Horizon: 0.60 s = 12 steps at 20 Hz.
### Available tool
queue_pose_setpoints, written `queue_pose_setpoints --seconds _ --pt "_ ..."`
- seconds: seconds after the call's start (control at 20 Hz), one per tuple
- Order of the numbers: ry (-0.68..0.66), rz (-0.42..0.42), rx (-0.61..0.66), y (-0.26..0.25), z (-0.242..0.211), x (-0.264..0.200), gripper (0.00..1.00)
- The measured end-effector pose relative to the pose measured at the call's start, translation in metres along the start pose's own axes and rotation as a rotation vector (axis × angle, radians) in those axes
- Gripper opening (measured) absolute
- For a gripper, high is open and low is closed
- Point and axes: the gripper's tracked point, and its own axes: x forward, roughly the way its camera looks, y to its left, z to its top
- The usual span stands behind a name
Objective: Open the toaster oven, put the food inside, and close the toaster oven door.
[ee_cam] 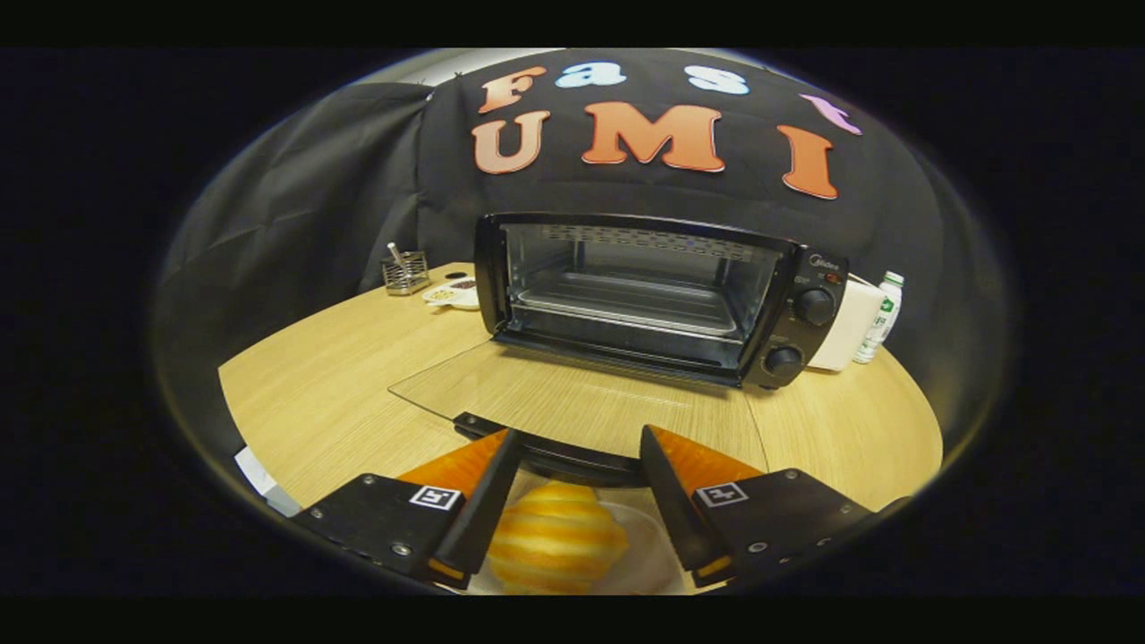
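Toaster oven [644, 295] door [572, 402] lies flat open on the table [313, 394], so you are at the pickup step: gripper [577, 470] spread wide, holding nothing, fingers straddling the bread [555, 541] on its plate [648, 559]; next, close on it, I judge.

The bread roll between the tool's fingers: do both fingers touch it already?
Cannot tell. In the gripper view the bread roll lies between the fingers of the tool. The left finger overlaps its edge; the right finger shows a small gap.
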Motion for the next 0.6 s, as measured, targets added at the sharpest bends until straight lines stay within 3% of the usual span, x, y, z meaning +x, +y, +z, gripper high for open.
queue_pose_setpoints --seconds 0.3,0.6 --pt "0.005 -0.025 -0.016 0.0011 -0.0034 -0.0047 0.8" --pt "0.051 -0.012 0.053 0.0024 -0.004 -0.0031 0.8"
